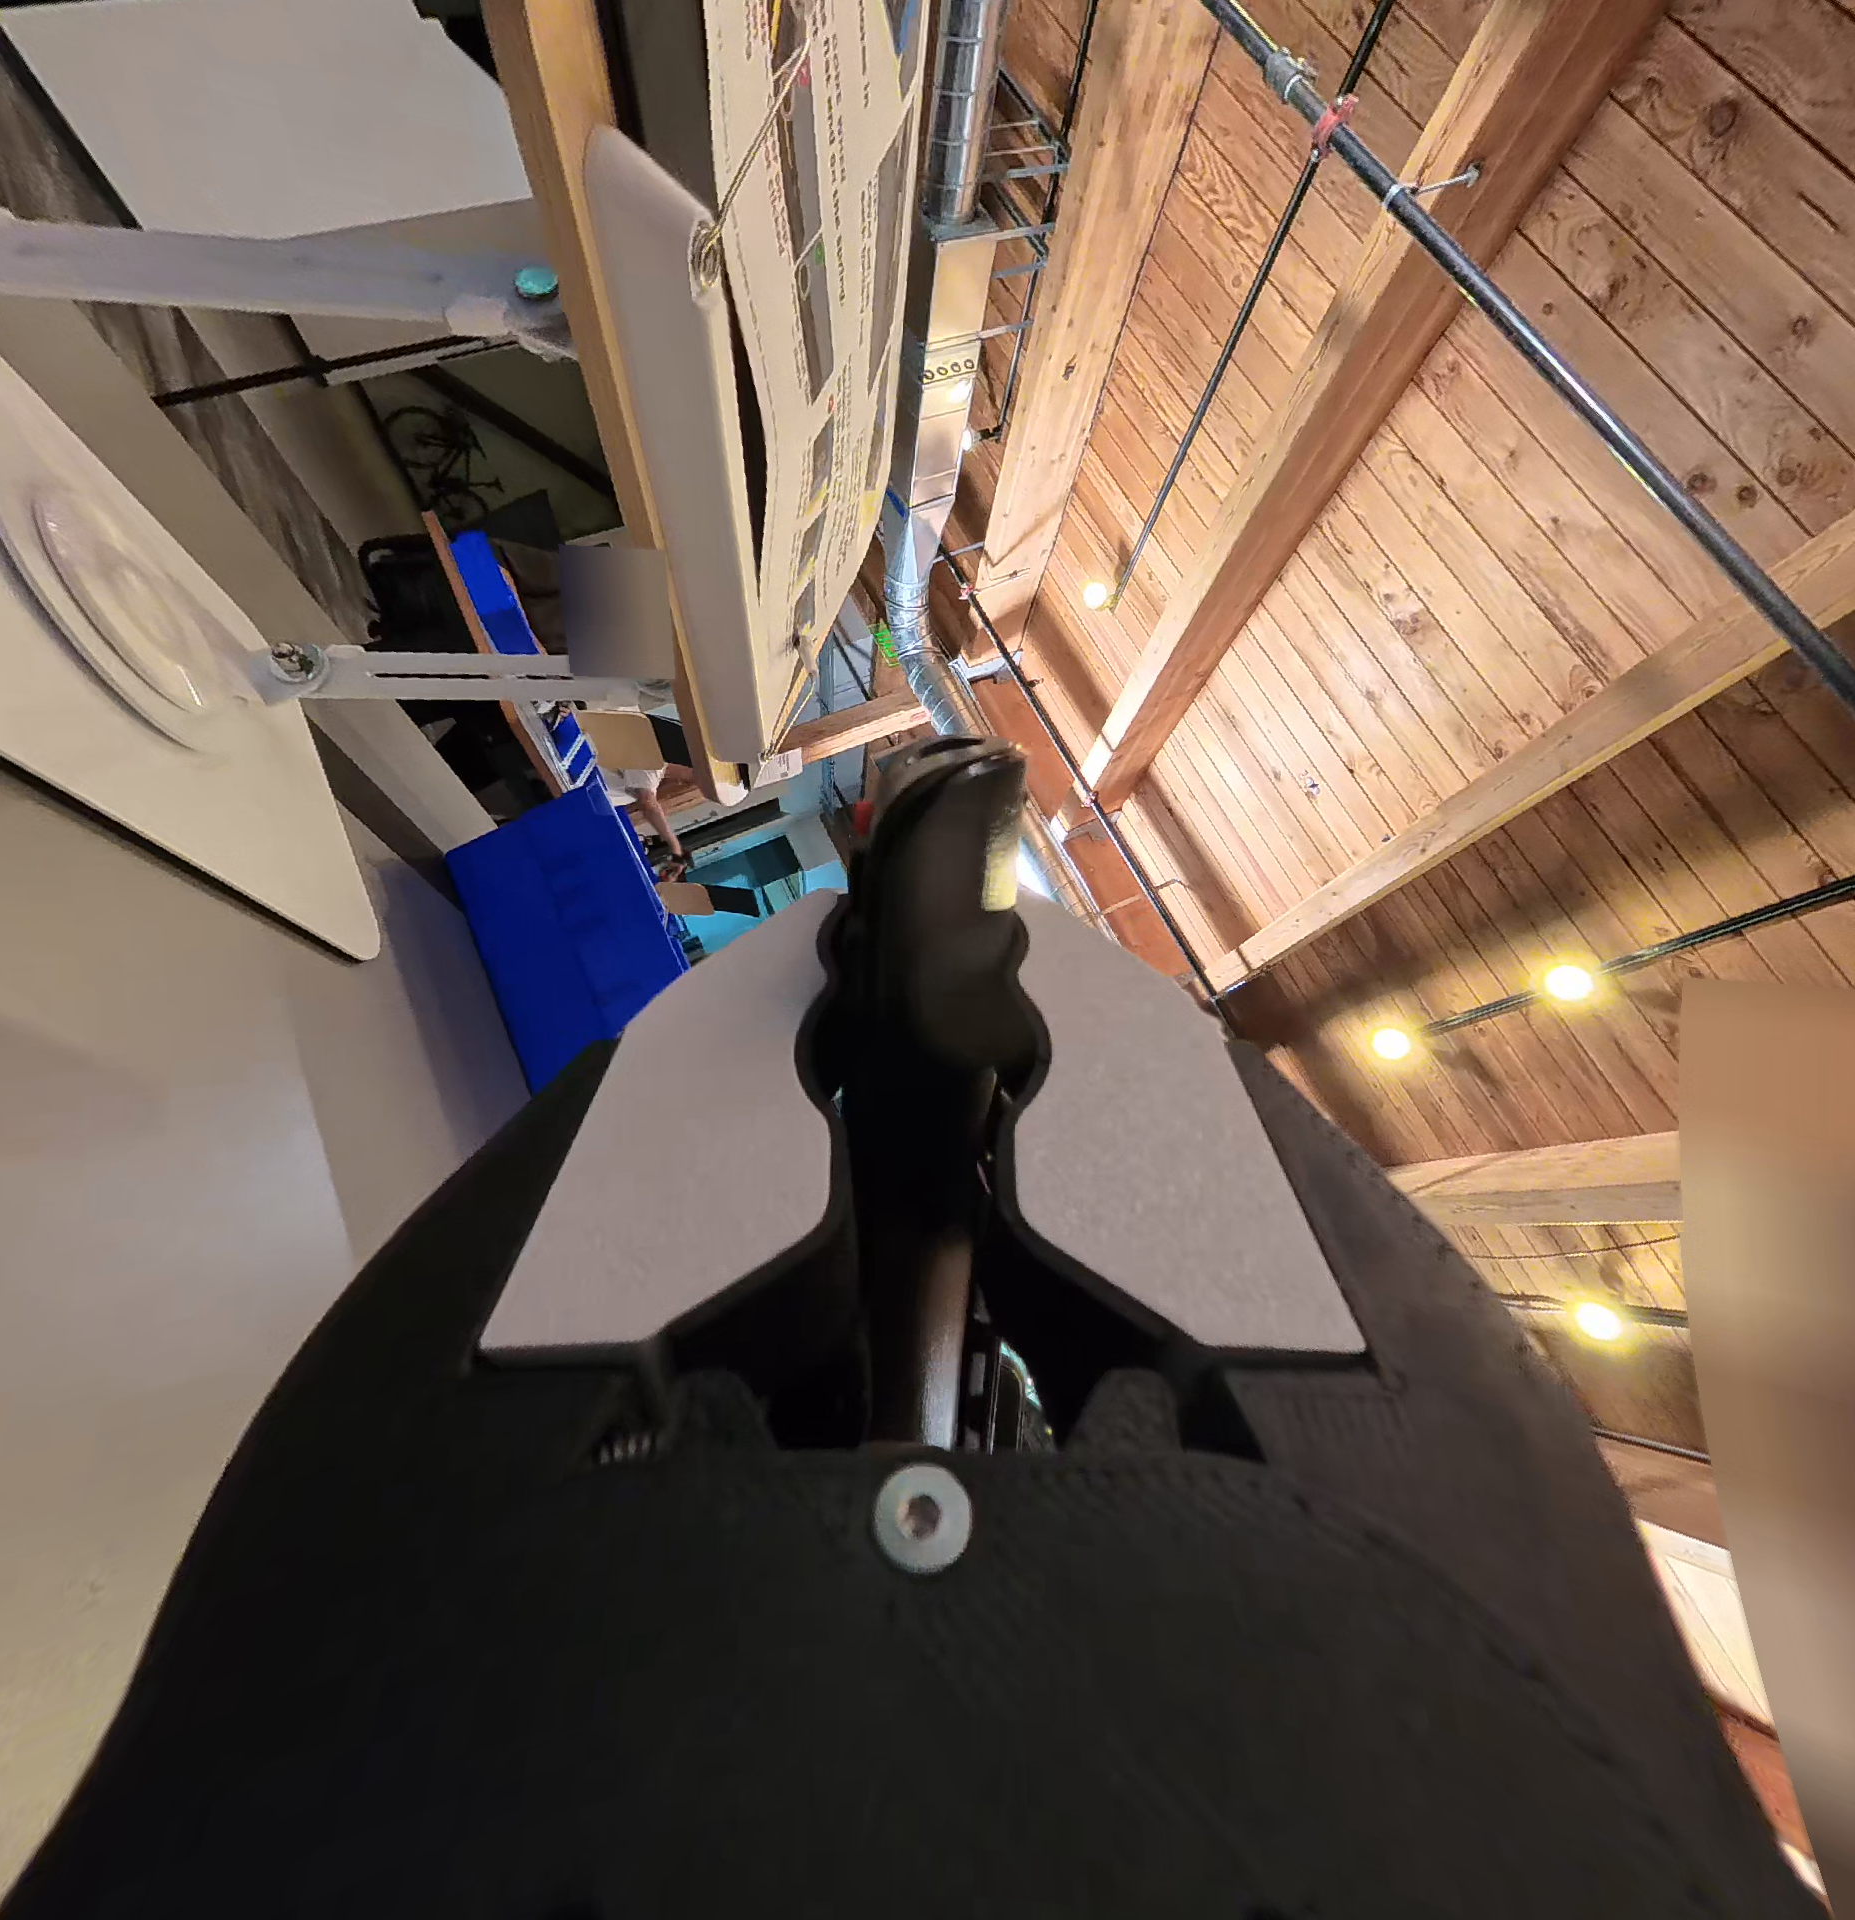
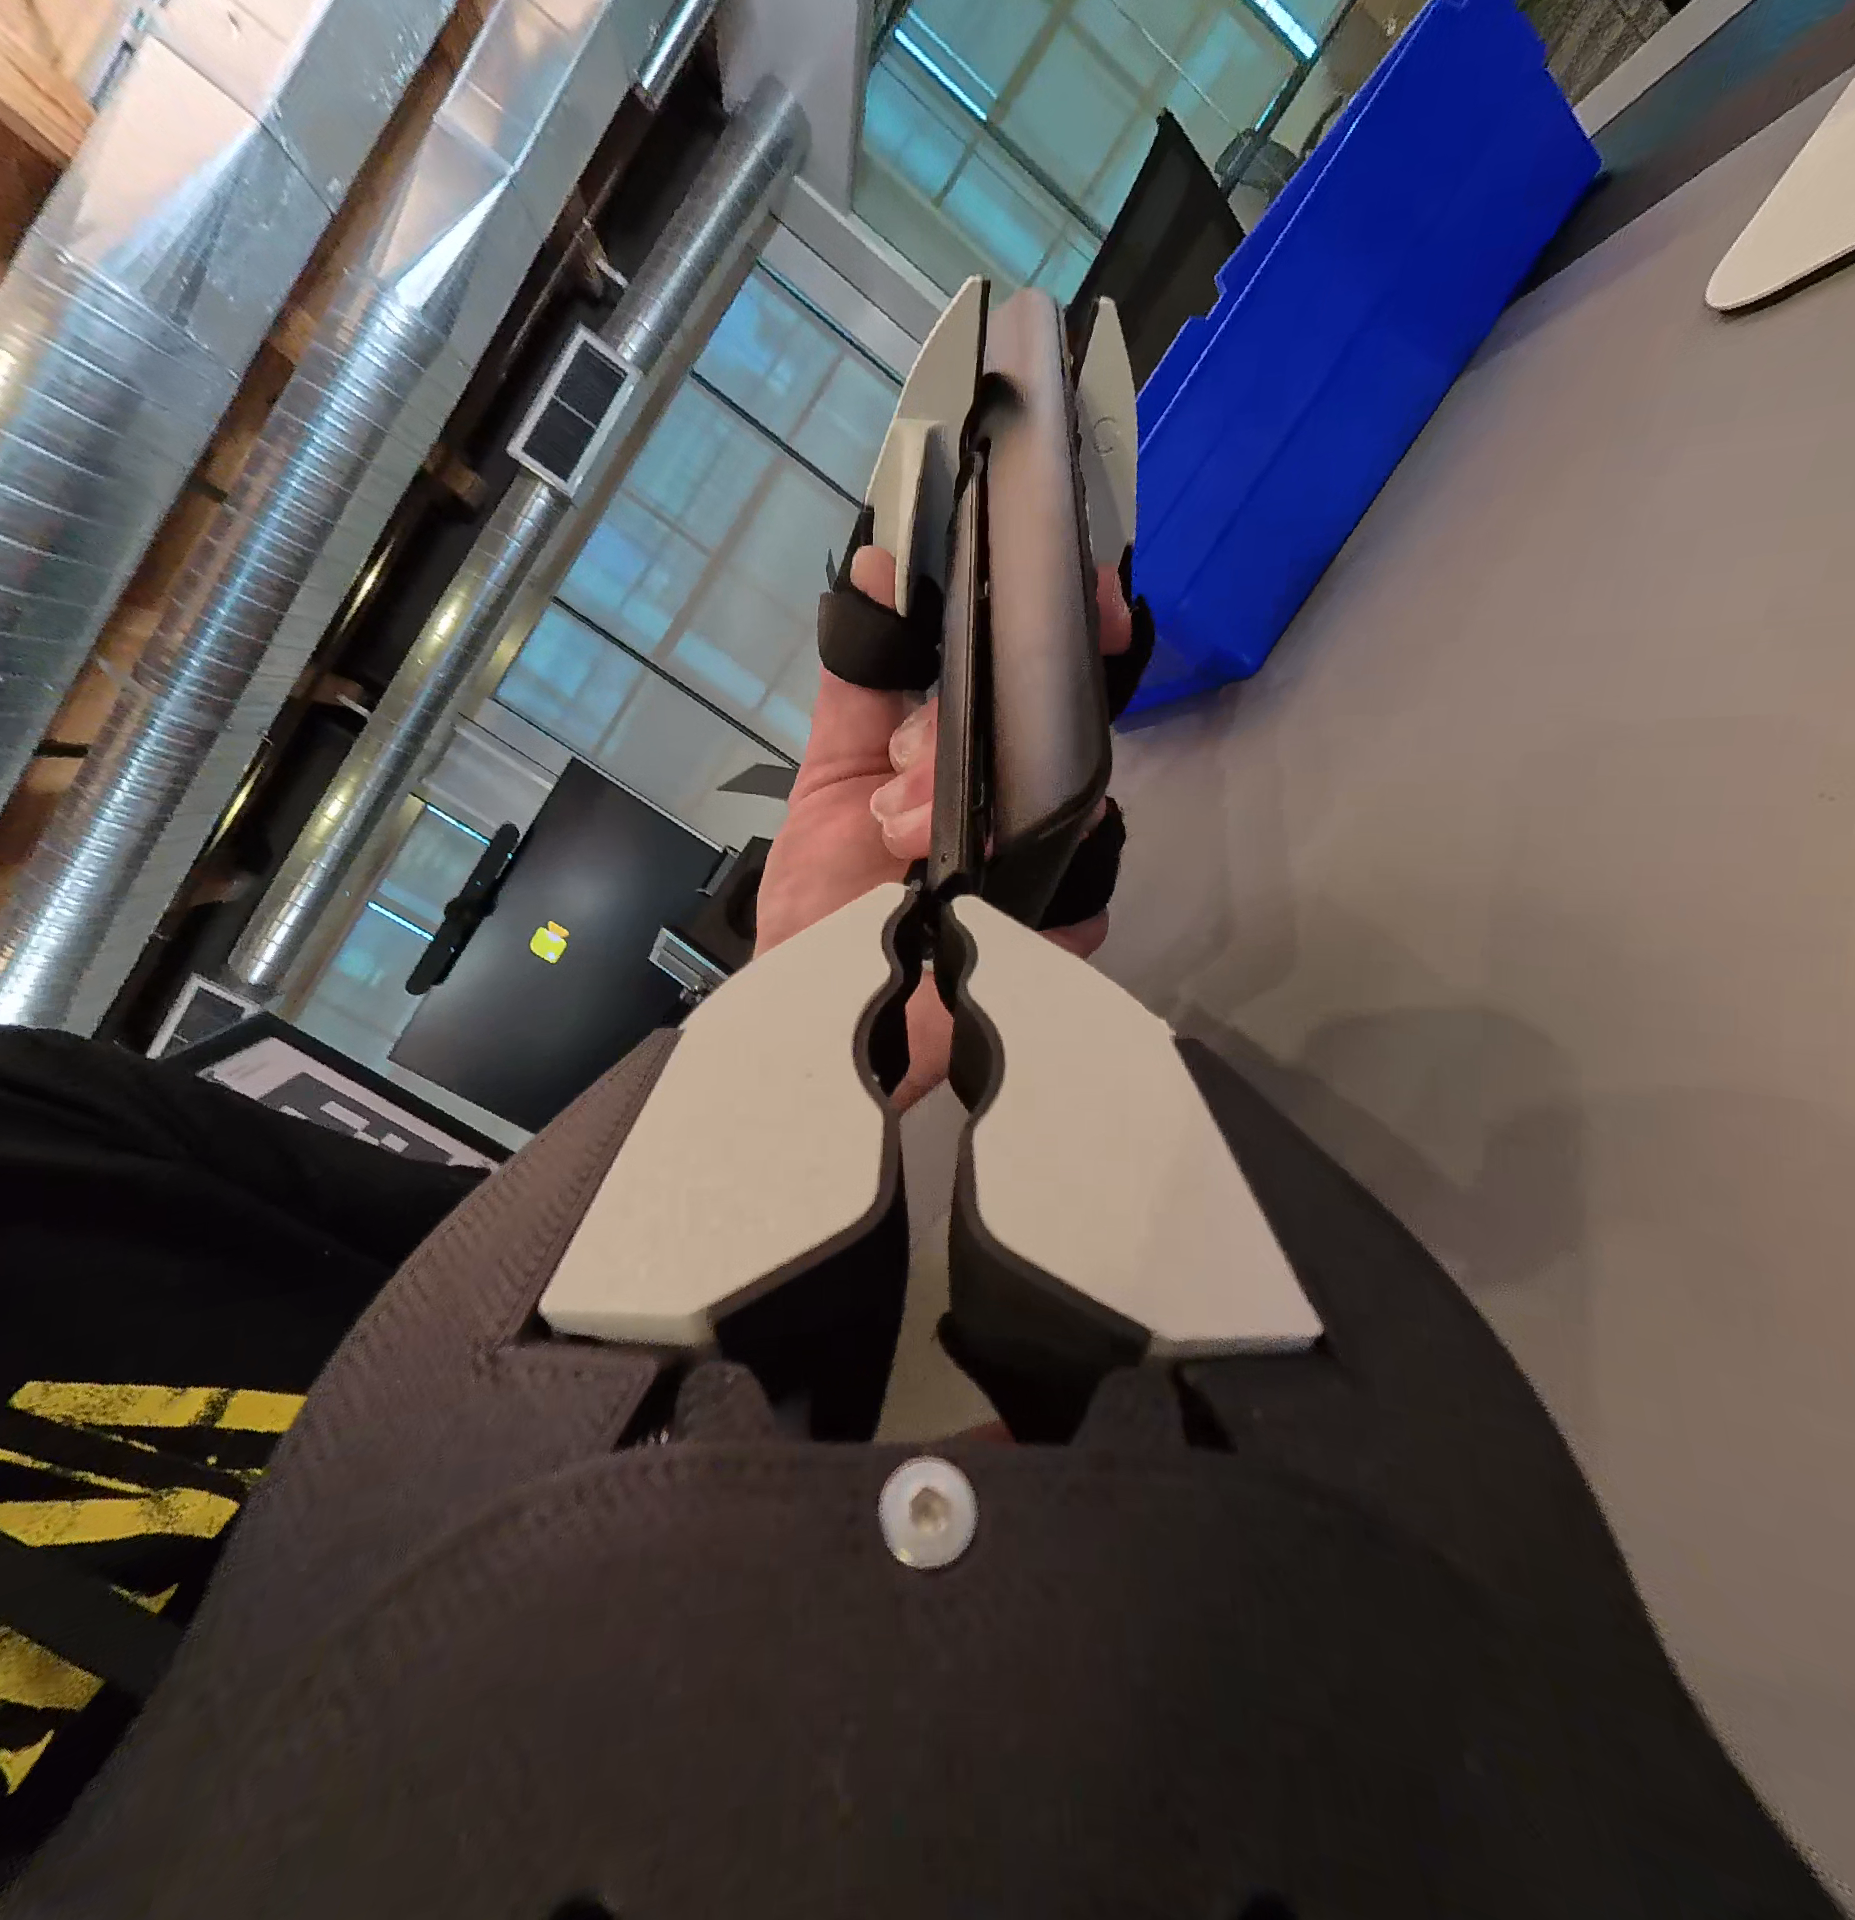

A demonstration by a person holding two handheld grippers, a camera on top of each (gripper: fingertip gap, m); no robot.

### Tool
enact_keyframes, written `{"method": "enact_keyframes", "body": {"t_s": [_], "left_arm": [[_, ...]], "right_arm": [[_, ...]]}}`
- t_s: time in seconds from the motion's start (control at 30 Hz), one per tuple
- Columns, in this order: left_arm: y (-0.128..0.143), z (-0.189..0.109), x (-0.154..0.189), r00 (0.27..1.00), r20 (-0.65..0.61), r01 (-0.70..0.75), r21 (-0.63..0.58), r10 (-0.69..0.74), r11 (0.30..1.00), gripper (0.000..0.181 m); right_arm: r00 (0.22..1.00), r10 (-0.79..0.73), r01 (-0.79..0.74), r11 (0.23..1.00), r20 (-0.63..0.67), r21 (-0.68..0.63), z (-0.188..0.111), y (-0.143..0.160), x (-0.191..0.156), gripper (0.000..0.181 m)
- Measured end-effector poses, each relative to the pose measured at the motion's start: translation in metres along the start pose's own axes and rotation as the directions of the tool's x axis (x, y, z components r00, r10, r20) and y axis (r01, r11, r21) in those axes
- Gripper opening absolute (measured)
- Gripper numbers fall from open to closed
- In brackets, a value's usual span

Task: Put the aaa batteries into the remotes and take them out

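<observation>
Grey pads first: in the left wrist view we see the left gripper (image 1: 928,935) clamped on a black remote (image 1: 944,914), which stands up between the two pads and pokes out past their tips. We note a small red button near the remote's top and a pale yellowish patch on its side. Beyond it, tilted, sit a blue bin (image 1: 564,914) on a grey table (image 1: 154,1195), white lamp arms, and a wooden plank ceiling (image 1: 1422,623) with round lights.

Right wrist view: we see the right gripper (image 2: 928,909) almost fully closed, its tips pinching the thin dark edge at the near end of the remote (image 2: 1027,613). Whether that edge is the battery cover or the remote body, we cannot tell. The remote's silvery back faces us here. Farther along, the left gripper's white fingers (image 2: 928,436) press both sides of the remote, with a person's hand (image 2: 850,769) strapped in behind them. Past that we see the blue bin (image 2: 1349,353) on the grey table (image 2: 1525,831), then metal ducts and windows. No batteries visible to us.
</observation>
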State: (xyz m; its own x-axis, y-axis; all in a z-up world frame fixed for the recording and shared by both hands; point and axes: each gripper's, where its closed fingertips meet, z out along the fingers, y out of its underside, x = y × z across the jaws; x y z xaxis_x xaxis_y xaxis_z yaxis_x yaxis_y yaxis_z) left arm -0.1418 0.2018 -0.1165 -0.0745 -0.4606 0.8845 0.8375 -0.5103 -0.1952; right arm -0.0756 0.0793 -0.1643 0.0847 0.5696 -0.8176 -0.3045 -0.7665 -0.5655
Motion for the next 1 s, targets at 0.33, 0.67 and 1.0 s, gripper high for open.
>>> {"method": "enact_keyframes", "body": {"t_s": [0.33, 0.67, 1.0], "left_arm": [[0.0011, -0.0001, -0.0042, 1.0, 0.008, 0.007, 0.001, -0.007, 1.0, 0.024], [0.0018, 0.001, -0.0011, 1.0, -0.005, -0.016, -0.007, 0.016, 1.0, 0.024], [0.0056, 0.0025, -0.0003, 0.999, -0.013, -0.032, -0.024, 0.032, 0.999, 0.025]], "right_arm": [[1.0, 0.024, -0.023, 1.0, -0.016, 0.02, -0.0029, 0.0023, -0.0006, 0.001], [0.997, -0.018, 0.019, 1.0, -0.069, 0.019, -0.0051, 0.0029, -0.0027, 0.001], [0.995, -0.033, 0.033, 0.999, -0.099, -0.004, -0.0052, 0.008, -0.0012, 0.001]]}}
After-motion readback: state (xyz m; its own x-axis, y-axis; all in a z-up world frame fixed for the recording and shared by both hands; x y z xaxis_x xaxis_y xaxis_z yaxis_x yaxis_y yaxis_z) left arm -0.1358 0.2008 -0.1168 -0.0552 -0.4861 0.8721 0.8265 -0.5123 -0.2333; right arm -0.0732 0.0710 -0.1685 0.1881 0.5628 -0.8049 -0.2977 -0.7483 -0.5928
